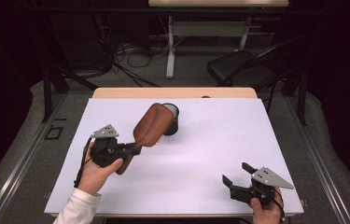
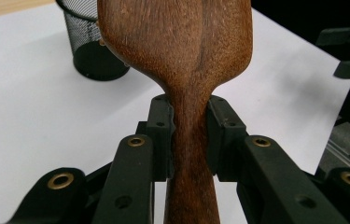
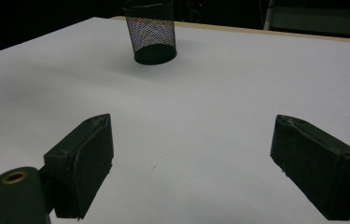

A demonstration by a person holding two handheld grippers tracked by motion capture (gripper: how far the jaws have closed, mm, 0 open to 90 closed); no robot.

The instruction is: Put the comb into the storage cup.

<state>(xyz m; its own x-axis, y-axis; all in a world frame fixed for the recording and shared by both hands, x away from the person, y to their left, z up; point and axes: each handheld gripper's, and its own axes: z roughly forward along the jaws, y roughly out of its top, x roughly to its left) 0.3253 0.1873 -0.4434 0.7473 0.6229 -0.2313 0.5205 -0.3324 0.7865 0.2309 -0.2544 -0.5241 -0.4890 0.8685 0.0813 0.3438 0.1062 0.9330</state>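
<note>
Left gripper [image 1: 133,150] clamped tight on the wooden hairbrush [image 1: 153,125] at the neck, lifted clear of the table [image 1: 200,158], head at eleven o'clock beside the mesh cup [image 1: 171,119]. Not yet dropped in. Right gripper [image 1: 235,176] idle at five o'clock, fingers [image 3: 88,158] wide, empty.

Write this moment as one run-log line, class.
left gripper: shut on hairbrush handle, brush lifted beside mesh cup | right gripper: open, holding nothing, near table edge

A wooden brush [image 1: 152,125] is held by its handle in the left gripper [image 1: 133,150], its head raised beside a black mesh cup [image 1: 171,119]. The right gripper [image 1: 237,176] is kept open, well apart, over the white table [image 1: 200,154].
</note>
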